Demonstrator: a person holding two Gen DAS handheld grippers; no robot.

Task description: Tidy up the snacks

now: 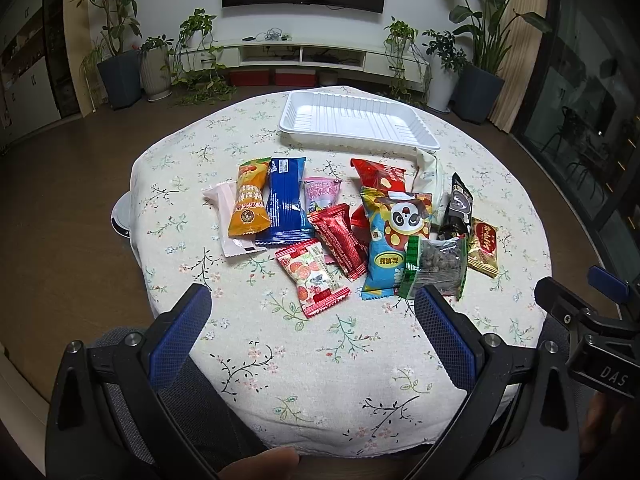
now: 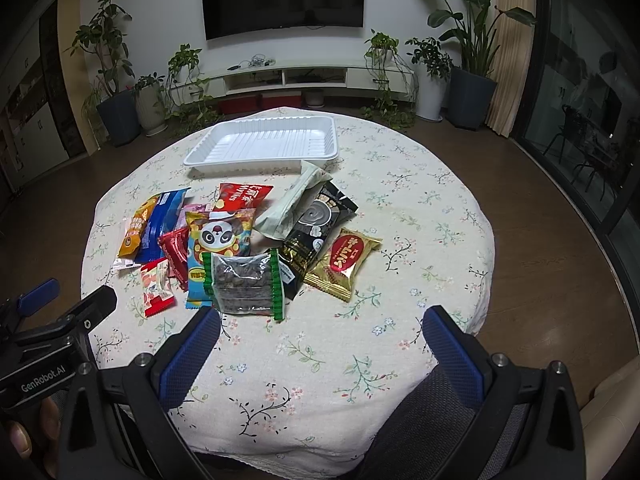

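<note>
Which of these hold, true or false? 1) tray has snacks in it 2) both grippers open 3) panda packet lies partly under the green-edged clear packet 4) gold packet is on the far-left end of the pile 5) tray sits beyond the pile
1) The white tray has snacks in it. False: it is empty; every packet lies on the tablecloth.
2) The left gripper and right gripper are both open. True; neither holds anything.
3) The panda packet lies partly under the green-edged clear packet. True.
4) The gold packet is at the pile's far-left end. False: it is at the right end.
5) The tray sits beyond the pile. True.
</note>
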